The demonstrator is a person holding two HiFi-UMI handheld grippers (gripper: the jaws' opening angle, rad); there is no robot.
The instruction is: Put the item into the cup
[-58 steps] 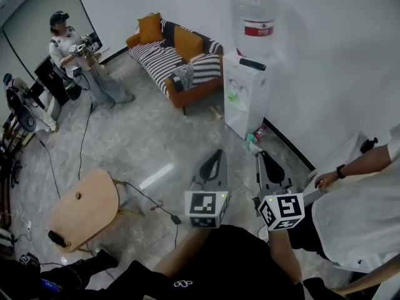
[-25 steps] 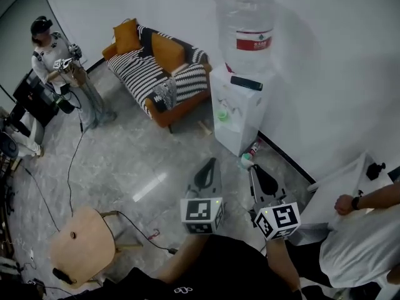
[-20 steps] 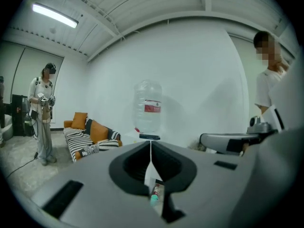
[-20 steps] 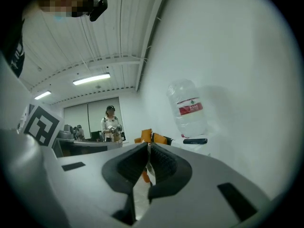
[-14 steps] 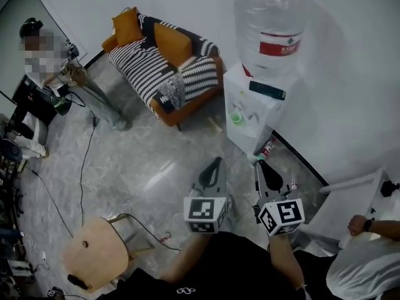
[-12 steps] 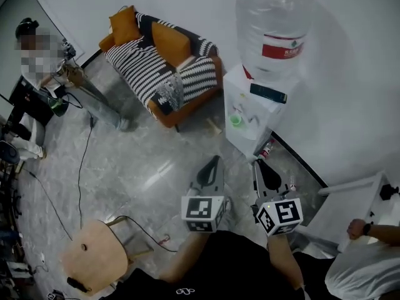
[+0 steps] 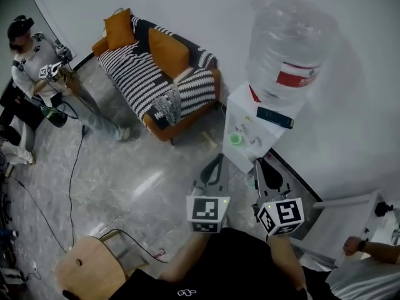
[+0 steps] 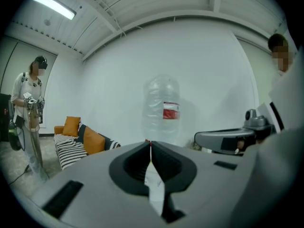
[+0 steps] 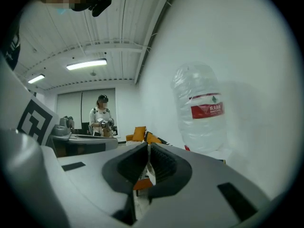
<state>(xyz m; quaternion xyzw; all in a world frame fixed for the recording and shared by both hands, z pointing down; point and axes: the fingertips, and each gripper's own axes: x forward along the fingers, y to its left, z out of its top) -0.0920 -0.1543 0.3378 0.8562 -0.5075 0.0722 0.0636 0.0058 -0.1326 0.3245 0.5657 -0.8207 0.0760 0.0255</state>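
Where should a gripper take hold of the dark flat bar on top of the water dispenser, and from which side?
Probably across its narrow width, near the middle. The dark bar lies flat on the water dispenser, in front of the bottle, so come from above and in front, jaws straddling its long edges.

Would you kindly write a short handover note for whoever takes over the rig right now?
Left claw: shut, empty. Right claw: shut, empty.
Green cup sits in the water dispenser's tap recess, ahead of both claws. A dark flat object lies on the dispenser's top; it may be the item.
Done: nothing picked up.
Left: grasp the item and put it into the cup.
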